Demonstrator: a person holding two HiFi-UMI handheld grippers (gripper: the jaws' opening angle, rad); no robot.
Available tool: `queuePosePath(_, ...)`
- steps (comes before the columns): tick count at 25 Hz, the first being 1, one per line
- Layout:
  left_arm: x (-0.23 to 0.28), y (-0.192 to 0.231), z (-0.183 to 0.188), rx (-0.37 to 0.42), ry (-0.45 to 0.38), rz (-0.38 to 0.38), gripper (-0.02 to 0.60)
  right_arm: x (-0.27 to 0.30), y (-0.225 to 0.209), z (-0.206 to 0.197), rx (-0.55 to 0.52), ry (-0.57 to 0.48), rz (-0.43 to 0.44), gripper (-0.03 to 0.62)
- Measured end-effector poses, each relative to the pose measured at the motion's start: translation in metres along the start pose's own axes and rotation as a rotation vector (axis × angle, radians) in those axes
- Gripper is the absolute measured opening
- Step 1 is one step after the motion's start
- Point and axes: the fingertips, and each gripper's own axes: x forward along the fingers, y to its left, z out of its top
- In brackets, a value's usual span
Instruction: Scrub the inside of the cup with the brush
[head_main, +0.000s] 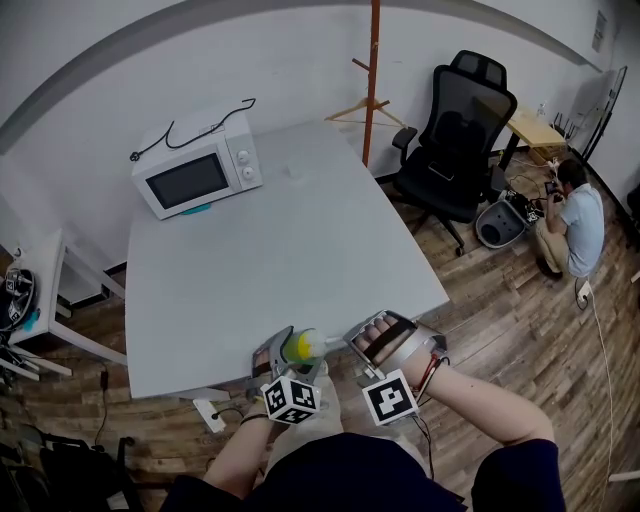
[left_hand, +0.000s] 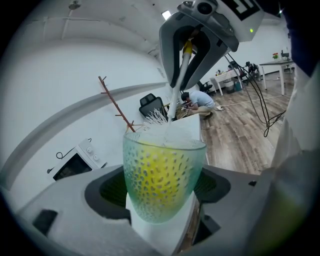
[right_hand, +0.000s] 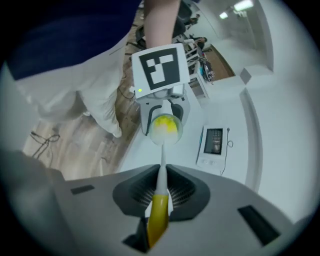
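DESK: Which step is this?

OPERATOR: The scrub itself, I judge, at its start; my left tongs (head_main: 288, 352) are clamped on the dimpled green-yellow cup (left_hand: 162, 175), held in the air by the near edge of the worktop (head_main: 280, 260); my right tongs (head_main: 383, 338) pinch the yellow handle of the brush (right_hand: 159, 200), its white bristles (left_hand: 157, 119) at the cup's mouth.

DESK: And next?

OPERATOR: Push the bristles deeper and twist them round the wall, I reckon; cup steady, stem clear of the rim.
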Motion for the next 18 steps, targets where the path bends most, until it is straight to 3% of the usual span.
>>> queuePosePath(5, -0.001, -0.002, 0.001, -0.007, 0.003, -0.024, 0.387, -0.003, -0.007, -0.007, -0.445, 0.067, -0.132, 0.051)
queuePosePath(8, 0.000, -0.003, -0.003, -0.004, 0.003, -0.032, 0.387, -0.003, -0.011, -0.004, -0.593, 0.052, -0.199, 0.051)
queuePosePath(14, -0.002, -0.004, -0.008, -0.008, 0.011, -0.023, 0.387, -0.001, -0.011, -0.001, -0.570, 0.025, -0.186, 0.051)
queuePosePath(18, -0.004, -0.003, -0.011, -0.008, 0.014, -0.009, 0.387, 0.000, -0.009, -0.001, -0.450, 0.022, -0.135, 0.051)
